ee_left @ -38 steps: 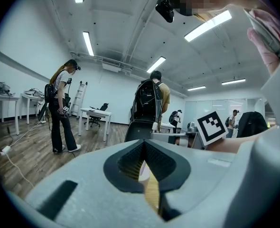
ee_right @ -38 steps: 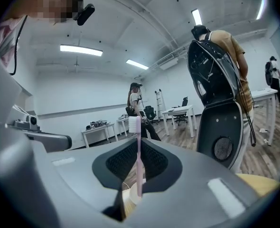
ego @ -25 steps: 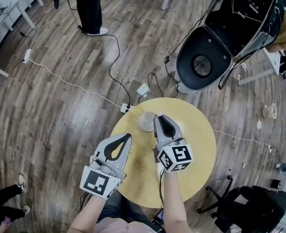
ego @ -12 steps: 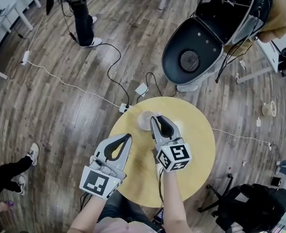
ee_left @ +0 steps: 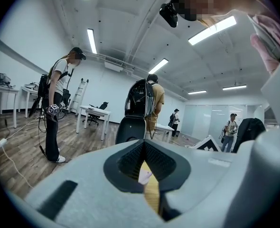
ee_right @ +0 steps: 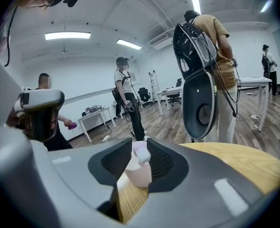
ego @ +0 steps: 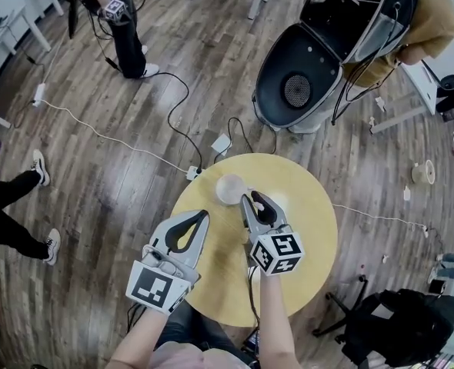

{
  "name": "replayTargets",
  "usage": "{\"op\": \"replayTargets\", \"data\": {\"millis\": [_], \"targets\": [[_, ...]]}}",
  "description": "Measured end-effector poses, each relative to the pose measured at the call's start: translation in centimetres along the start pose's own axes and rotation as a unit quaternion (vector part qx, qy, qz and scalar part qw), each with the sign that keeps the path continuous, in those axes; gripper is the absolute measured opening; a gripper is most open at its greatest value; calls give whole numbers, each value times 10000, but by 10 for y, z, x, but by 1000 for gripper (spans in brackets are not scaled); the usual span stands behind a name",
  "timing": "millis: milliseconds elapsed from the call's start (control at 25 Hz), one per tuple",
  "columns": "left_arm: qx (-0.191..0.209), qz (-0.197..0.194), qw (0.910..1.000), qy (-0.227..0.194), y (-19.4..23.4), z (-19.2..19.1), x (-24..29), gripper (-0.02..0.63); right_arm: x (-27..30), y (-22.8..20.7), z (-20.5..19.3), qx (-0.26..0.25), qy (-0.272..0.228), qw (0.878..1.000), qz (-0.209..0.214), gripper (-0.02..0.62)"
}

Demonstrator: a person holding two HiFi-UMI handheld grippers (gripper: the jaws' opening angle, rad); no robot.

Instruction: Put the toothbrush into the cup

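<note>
A pale cup (ego: 231, 189) stands near the far edge of the round wooden table (ego: 308, 237). In the right gripper view the cup (ee_right: 139, 175) holds the toothbrush, whose white head (ee_right: 141, 152) sticks up above the rim. My right gripper (ego: 252, 197) sits just right of the cup and short of it. Its jaws have just been opening and stand open, and their pads press on nothing. My left gripper (ego: 204, 215) hovers over the table's near left part, shut and empty. The left gripper view shows the cup (ee_left: 145, 177) beyond its tips (ee_left: 143, 144).
A black pod-shaped shell (ego: 304, 68) stands on the floor beyond the table, with a person in a yellow shirt (ego: 427, 21) at it. Cables and a power strip (ego: 198, 172) lie by the table's far edge. People stand at the left. A black bag (ego: 396, 325) lies at lower right.
The right gripper's jaws have spread apart and it has drawn back a little from the cup toward me. The left gripper has stayed put. People on the floor have walked.
</note>
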State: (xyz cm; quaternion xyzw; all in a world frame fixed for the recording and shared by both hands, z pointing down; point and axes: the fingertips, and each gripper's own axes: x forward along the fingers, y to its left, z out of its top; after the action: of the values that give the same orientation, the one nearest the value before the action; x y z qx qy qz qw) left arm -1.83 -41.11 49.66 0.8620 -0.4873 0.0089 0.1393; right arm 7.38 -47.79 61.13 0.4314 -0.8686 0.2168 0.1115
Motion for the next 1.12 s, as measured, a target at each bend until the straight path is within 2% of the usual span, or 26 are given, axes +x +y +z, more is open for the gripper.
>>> {"op": "replayTargets", "data": {"millis": [280,560,840,1120], "targets": [[88,-64,9998,-175,-13,21,-4,0,-24,4,32,-11,-392,9992,-16,112],[276,-139,9987,-410,-30,45,-14,0,-59,33,82,-136,-1043,9944,104,106],[507,-264,9964,-633,-55,71,-42,0,-112,82,126,-306,-1785,9829,324,34],[684,-416,9933,-834,-86,91,-77,0,-160,126,130,-500,-1940,9784,517,9]]}}
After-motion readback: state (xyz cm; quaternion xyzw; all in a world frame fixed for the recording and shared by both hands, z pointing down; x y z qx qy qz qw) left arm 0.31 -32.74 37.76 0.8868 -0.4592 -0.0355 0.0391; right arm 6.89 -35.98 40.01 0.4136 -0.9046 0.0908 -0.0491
